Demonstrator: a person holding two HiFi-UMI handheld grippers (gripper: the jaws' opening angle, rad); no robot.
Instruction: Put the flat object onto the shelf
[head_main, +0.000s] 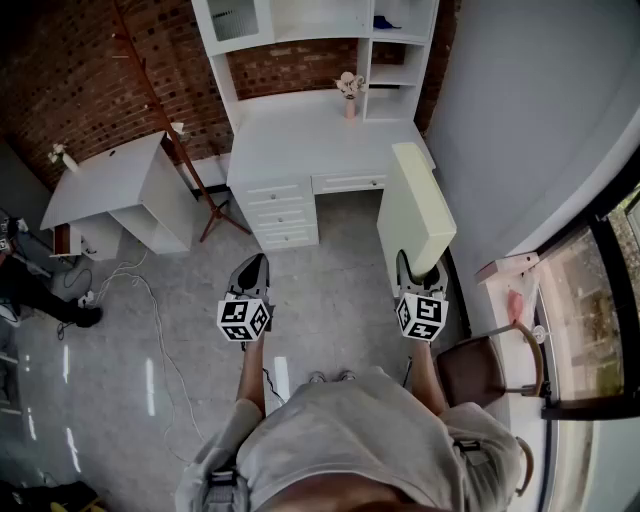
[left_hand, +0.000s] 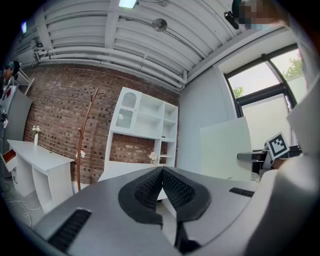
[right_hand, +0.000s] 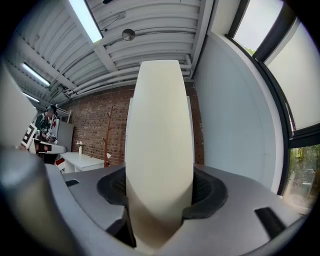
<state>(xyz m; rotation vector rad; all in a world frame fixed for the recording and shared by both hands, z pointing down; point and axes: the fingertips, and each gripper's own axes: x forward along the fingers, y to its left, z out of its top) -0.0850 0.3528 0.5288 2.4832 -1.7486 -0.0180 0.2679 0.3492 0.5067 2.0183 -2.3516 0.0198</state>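
A thick cream flat slab stands upright on its edge in my right gripper, which is shut on its lower end. In the right gripper view the slab fills the middle, clamped between the black pads. My left gripper is held level at the left, shut with nothing in it; its pads meet at the tips. The white shelf unit stands on the white desk ahead against the brick wall, and shows as the shelf unit in the left gripper view, with the slab to its right.
A small vase of flowers stands on the desk by the shelf. A second white desk and a wooden coat stand are at the left. A brown chair and a window ledge are at the right. Cables lie on the grey floor.
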